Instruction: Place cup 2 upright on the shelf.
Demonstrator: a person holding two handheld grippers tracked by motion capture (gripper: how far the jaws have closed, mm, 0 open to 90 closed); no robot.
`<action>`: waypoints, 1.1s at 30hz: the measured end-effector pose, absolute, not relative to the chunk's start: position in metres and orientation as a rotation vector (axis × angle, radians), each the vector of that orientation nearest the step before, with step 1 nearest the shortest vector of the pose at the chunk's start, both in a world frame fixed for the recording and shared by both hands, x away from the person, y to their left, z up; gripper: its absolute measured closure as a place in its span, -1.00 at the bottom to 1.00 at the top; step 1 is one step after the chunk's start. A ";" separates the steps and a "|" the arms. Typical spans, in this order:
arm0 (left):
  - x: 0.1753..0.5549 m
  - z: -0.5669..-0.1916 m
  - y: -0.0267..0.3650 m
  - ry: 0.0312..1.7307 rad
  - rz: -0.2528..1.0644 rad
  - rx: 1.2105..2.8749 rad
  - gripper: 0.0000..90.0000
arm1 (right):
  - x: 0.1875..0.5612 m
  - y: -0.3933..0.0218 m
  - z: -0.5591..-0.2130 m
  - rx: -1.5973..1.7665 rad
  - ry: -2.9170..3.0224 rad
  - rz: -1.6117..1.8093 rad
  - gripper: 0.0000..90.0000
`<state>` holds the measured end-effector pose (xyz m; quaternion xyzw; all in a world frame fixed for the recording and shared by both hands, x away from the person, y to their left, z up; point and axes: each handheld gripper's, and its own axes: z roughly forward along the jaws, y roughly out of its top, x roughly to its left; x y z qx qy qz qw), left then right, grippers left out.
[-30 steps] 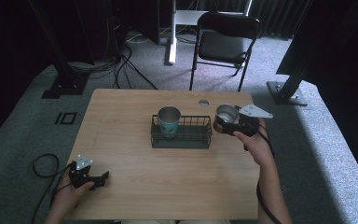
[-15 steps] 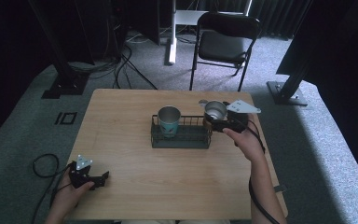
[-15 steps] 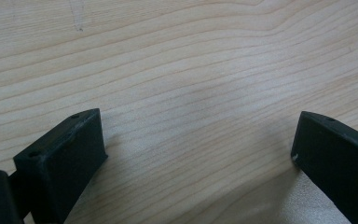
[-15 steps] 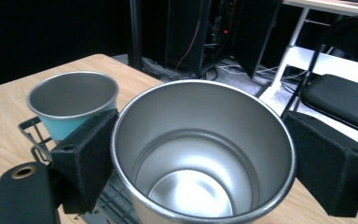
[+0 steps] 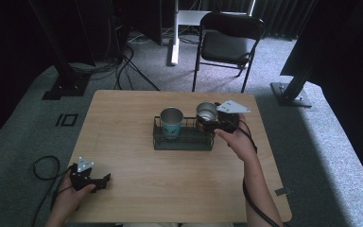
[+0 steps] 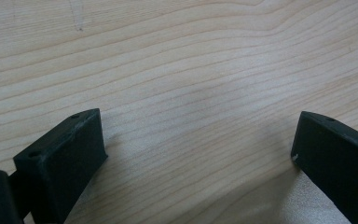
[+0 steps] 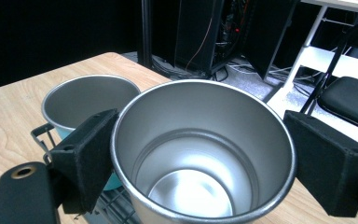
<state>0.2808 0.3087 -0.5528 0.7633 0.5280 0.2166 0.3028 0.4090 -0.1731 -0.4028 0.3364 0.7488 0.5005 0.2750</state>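
Dim room, daylight brightening the table (image 5: 137,142) from upper right; the dark edges seem slightly soft.

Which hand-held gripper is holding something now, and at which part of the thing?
The right hand-held gripper grips the steel cup by the outside of its wall near the rim. The left hand-held gripper holds nothing.

No text, label, brand, number or sign can be read anywhere: the steel cup (image 7: 203,154), the teal cup (image 5: 171,122), the wire basket (image 5: 183,141) and the wooden surface (image 5: 170,184) are all unmarked.
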 end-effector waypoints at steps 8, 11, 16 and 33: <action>0.281 -0.553 0.309 1.400 0.573 2.023 -0.93 | 0.414 -0.166 -0.414 0.925 2.018 1.351 -0.70; 0.281 -0.553 0.309 1.400 0.573 2.023 -0.93 | 0.417 -0.163 -0.421 0.943 2.019 1.353 -0.70; 0.281 -0.553 0.309 1.400 0.573 2.023 -0.93 | 0.419 -0.158 -0.432 0.948 2.051 1.331 -0.70; 0.281 -0.553 0.309 1.400 0.573 2.023 -0.93 | 0.422 -0.146 -0.456 0.962 2.095 1.298 -0.70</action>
